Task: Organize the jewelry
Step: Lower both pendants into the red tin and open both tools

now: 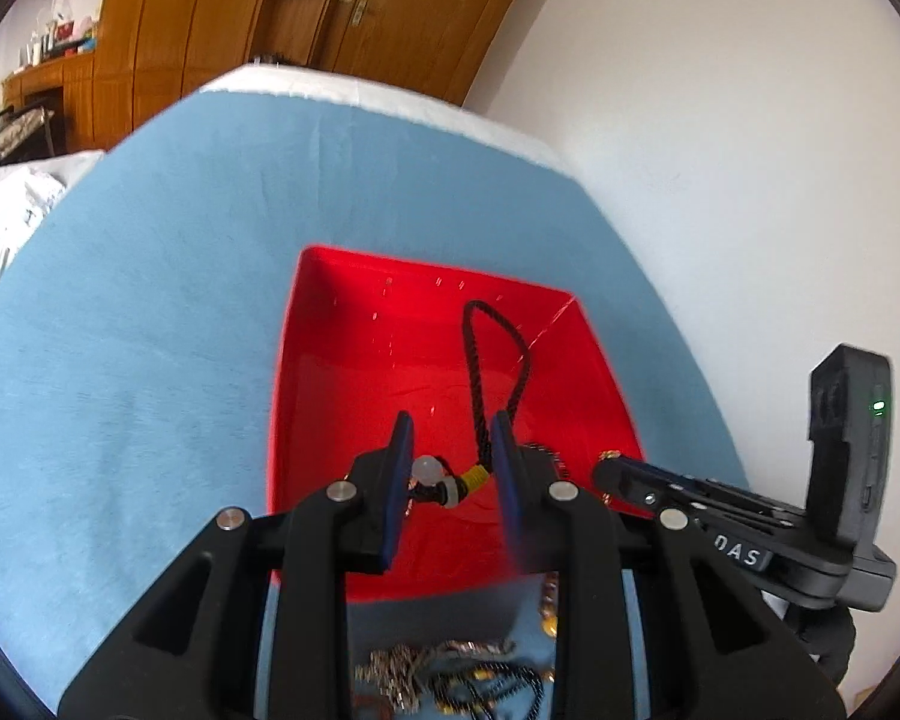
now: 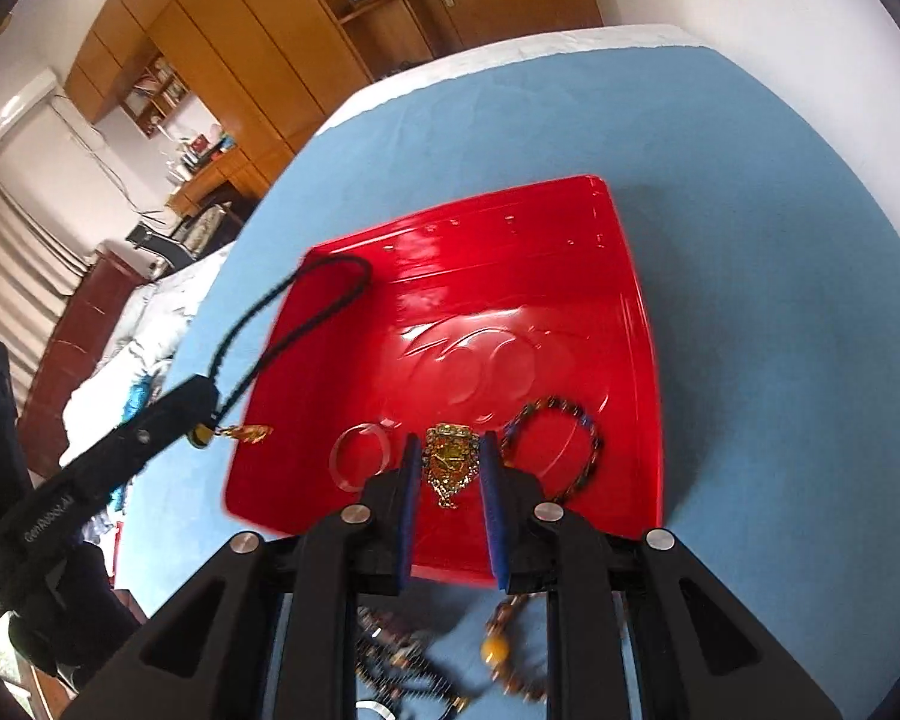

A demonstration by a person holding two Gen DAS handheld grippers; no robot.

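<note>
**Two pairs of tongs, two pieces of jewelry over the red tray**

Both tongs hang above the tray, each closed on something. The left gripper (image 1: 453, 462) pinches a black cord necklace (image 1: 473, 360) at its beaded knot, just where a yellow bead and a pale bead sit — the cord loop swings free beyond the pads, and in the right wrist view a small gold charm (image 2: 247, 433) dangles beneath the grip. Holding it by the knot probably keeps the long loop from tangling on the way in.

The right gripper (image 2: 450, 468) clamps a gold pendant (image 2: 450, 459) between its blue pads, its flat face toward the camera, its lower tip hanging free.

Inside the red tray (image 2: 636, 324) lie a clear ring-shaped bangle (image 2: 359, 459) near the front left and a dark beaded bracelet (image 2: 555, 450) to the right, apart from each other. The tray sits on a blue cloth (image 2: 750, 240).

Outside it, on the cloth below the tongs, waits a loose heap of chains and beads (image 2: 414, 660) — still to be sorted, by the look of it. An amber-beaded strand (image 2: 498, 648) lies just beside the tray's near edge.
</note>
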